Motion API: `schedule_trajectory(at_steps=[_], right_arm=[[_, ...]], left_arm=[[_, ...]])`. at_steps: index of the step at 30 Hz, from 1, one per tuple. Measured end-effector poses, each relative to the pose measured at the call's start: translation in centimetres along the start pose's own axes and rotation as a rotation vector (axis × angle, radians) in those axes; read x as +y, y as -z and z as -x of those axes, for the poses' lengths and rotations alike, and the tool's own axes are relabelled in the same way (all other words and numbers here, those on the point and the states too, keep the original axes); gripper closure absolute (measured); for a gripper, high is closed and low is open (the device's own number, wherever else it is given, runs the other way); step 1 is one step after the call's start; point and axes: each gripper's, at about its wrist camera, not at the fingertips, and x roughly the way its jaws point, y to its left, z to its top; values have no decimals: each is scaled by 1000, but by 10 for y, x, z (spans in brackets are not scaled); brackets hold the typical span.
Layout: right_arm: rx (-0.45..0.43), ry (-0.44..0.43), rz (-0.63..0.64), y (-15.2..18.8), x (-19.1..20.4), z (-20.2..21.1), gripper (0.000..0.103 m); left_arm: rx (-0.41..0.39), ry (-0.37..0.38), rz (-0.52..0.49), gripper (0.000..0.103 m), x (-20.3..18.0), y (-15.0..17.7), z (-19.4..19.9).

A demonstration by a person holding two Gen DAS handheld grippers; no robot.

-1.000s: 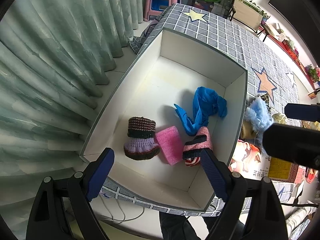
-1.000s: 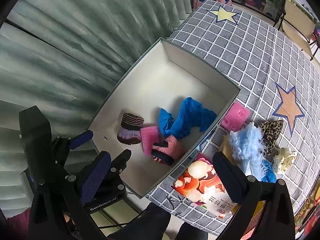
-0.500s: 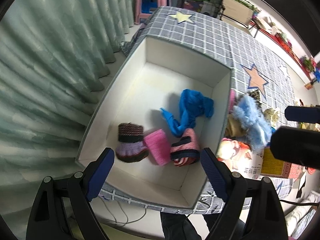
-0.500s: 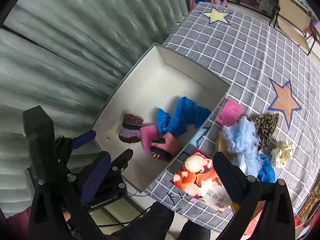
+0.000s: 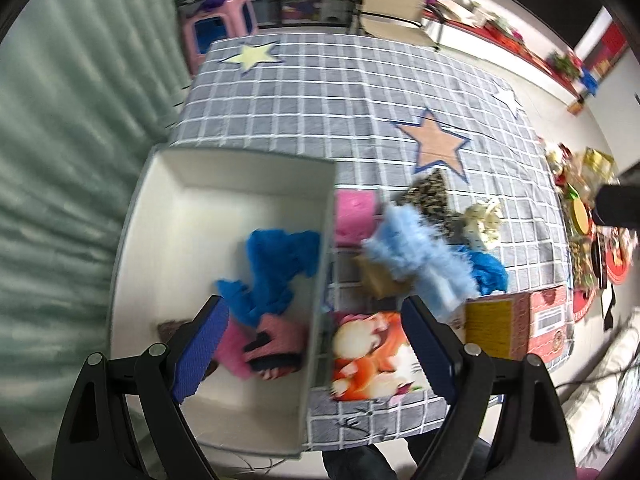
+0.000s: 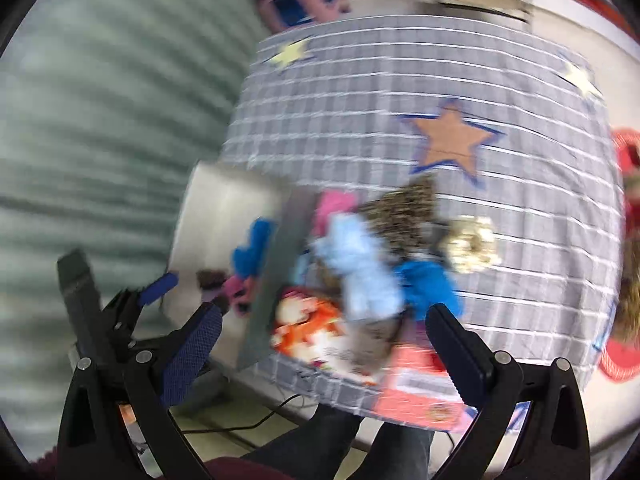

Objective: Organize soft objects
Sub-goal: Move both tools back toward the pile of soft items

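- The left gripper (image 5: 314,338) stood with its jaws wide apart and nothing between the pads; it straddled the near right wall of the white box (image 5: 320,320), one finger over the box's inside, the other over the picture book (image 5: 372,360).
- The right gripper (image 6: 324,344) also stood spread and empty, hanging over the near table edge above the same book; the view was badly smeared.
- Already in the box lay a blue cloth (image 5: 276,268), a pink-and-black knit piece (image 5: 276,344) and a pink sponge (image 5: 234,350).
- The loose soft things lay just outside the box's right wall, ahead and to the right of both grippers: the light-blue fluffy piece (image 5: 416,256) nearest, its long axis running from the far left toward the near right.
- Beyond it were a pink sponge on the cloth (image 5: 356,218), a blue cloth piece (image 5: 486,272), a cream frilly piece (image 5: 484,220) and a leopard-print piece (image 5: 430,194).
- By my judgement the right gripper sat nearer the fluffy piece, which showed almost straight ahead between its fingers.
- The orange box (image 5: 516,328) carried print too blurred to read; no brand was legible.
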Motion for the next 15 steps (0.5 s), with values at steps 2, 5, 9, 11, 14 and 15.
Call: schedule_trajectory(at_steps=[2, 5, 9, 11, 14, 15], right_arm=[[-5, 39, -54, -7, -32, 4, 0], [22, 82, -105, -16, -72, -3, 0], [89, 121, -145, -22, -118, -34, 0], [130, 122, -147, -26, -134, -58, 0], [179, 120, -123, -33, -146, -93, 0], [193, 117, -115, -35, -148, -103, 0]], left_arm=[[8, 9, -28, 13, -11, -8, -3], [28, 13, -71, 13, -30, -23, -11], [51, 14, -118, 13, -49, -36, -21], [64, 3, -140, 13, -58, -43, -27], [88, -18, -169, 13, -70, -55, -41], [93, -26, -176, 13, -72, -58, -45]])
